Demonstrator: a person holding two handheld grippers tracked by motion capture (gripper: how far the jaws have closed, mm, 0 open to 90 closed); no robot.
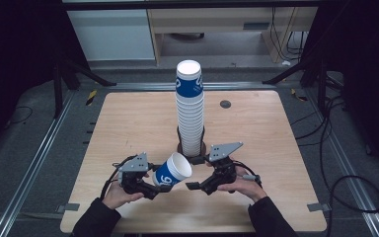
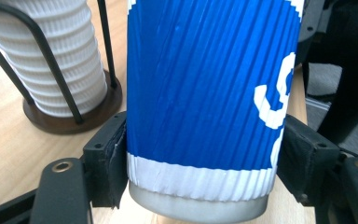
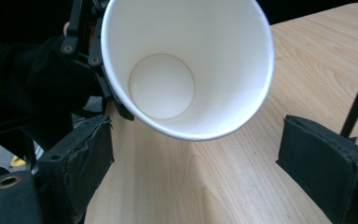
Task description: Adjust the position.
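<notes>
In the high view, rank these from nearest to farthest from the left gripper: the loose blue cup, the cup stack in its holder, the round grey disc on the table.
1. Blue cup: clamped in the left gripper, tilted toward the right.
2. Cup stack: table's middle, beyond both grippers.
3. Grey disc: far side, right of the stack.

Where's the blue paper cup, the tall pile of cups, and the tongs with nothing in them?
Blue ribbed paper cup (image 1: pixel 171 172), high view: on its blue side wall.
Tall stack of white paper cups (image 1: pixel 190 116), high view: halfway up the stack.
Right tongs (image 3: pixel 193 161), right gripper view: midway between the open black tips.
</notes>
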